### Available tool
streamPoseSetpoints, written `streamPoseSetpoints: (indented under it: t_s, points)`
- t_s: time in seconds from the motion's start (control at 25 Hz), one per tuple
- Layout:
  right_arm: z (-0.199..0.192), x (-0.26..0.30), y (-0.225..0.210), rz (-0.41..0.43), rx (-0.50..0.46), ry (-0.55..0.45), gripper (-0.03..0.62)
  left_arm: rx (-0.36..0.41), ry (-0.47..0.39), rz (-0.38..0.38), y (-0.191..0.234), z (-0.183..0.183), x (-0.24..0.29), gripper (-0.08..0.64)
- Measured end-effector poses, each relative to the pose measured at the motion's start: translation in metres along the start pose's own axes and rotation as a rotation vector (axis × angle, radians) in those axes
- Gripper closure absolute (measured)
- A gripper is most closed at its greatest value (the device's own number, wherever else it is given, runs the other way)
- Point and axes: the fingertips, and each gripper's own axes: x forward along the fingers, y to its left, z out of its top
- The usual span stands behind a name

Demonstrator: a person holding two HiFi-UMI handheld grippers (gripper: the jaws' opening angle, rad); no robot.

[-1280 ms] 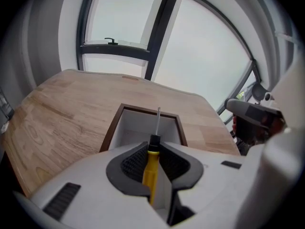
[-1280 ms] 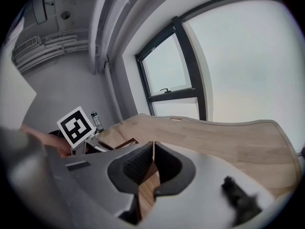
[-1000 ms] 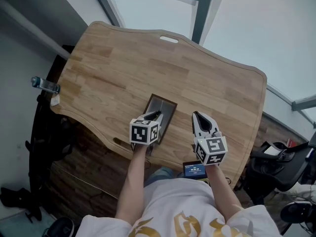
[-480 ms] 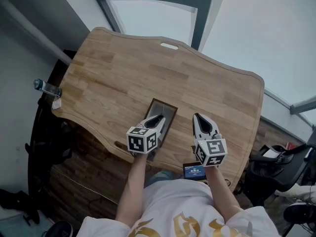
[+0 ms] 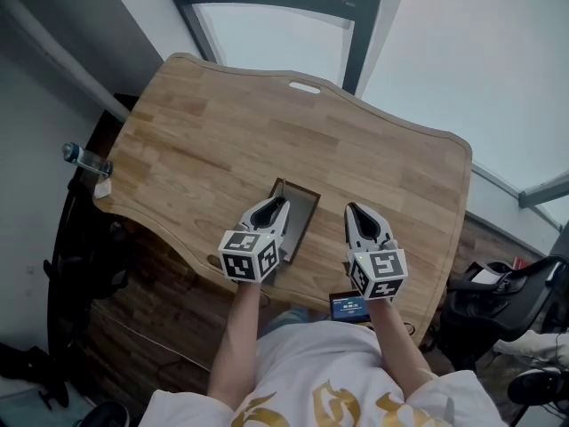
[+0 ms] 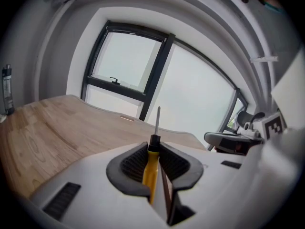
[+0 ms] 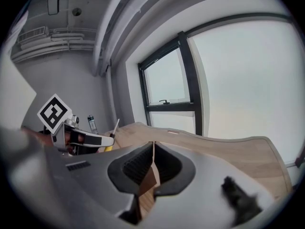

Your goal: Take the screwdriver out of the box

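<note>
- My left gripper pinches the screwdriver by its yellow handle. The pads press on both sides of it, and the metal shaft sticks up past the jaw tips toward the window.
- The screwdriver is in that grip, in the air over the wooden table, above the left side of the box. The box sits close to the table's near edge.
- As I judge it, the lift is as good as done. My left gripper view shows only tabletop and window around the shaft, with no box wall beside it. What may be left is to carry the tool aside and set it down.
- My left forearm reaches out from my body over the near edge. The gripper points toward the far edge and tips slightly downward, with its marker cube facing me.
- My right gripper has its jaws pressed together with nothing between them.
- It hangs just right of the box, roughly parallel to the left gripper, and touches neither the box nor the tool.
</note>
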Motion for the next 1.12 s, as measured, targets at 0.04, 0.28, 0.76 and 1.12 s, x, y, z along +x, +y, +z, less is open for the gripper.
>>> streamPoseSetpoints:
  t_s: [0.04,0.28,0.76,1.12]
  points:
    - [0.004,0.0,0.002,0.001,-0.007,-0.006,0.559,0.008,-0.015,0.005,0.0,0.005,-0.003,0.479]
    - [0.023,0.0,0.01,0.004,-0.062,-0.046,0.56,0.053,-0.069,0.032,-0.002,0.019,-0.013,0.479]
    - [0.031,-0.002,0.019,0.0,-0.074,-0.072,0.56,0.071,-0.153,0.046,-0.004,0.045,-0.028,0.479]
    - [0.033,-0.009,0.017,-0.011,-0.083,-0.082,0.56,0.071,-0.161,0.043,-0.01,0.045,-0.029,0.479]
